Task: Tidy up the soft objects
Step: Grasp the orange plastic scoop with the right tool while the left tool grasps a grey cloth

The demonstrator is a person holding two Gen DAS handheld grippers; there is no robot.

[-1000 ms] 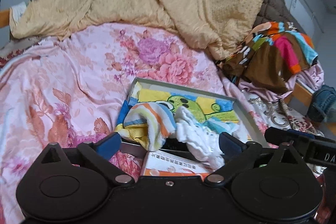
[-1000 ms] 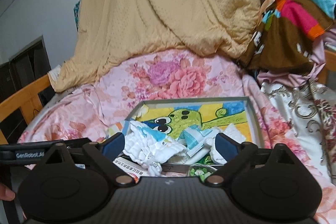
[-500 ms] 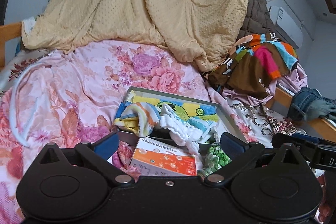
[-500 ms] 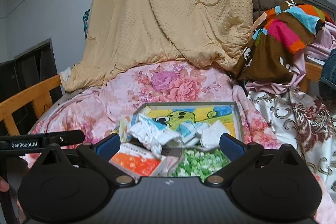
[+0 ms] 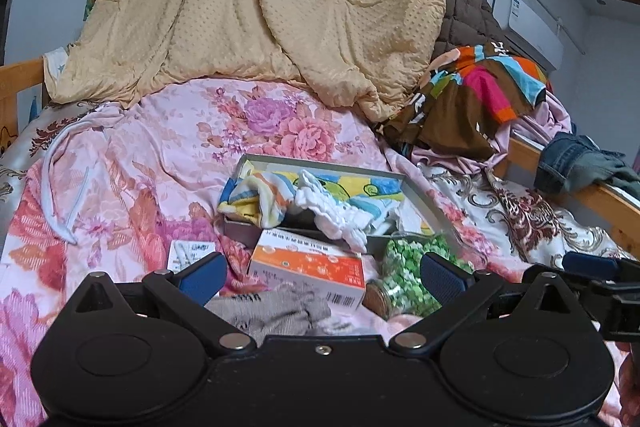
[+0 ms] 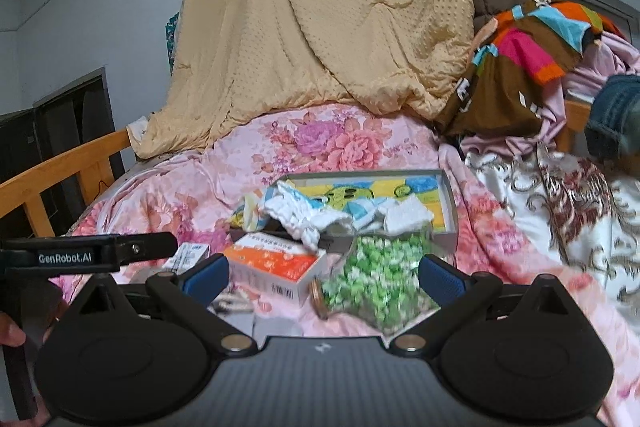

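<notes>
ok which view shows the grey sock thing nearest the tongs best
The left wrist view. The grey knitted cloth lies crumpled between the open left tongs, in front of the orange box. In the right wrist view only a blurred pale scrap shows near the right tongs; I cannot tell it is the same cloth.

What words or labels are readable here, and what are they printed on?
"GenRobot.AI": on the black bar of the left claw, seen from the right wrist.
Orange and white box: printed lines and a barcode, too small to read.
Small white packet: blue print, blurred.
Air conditioner: blue sticker, unreadable.
</notes>
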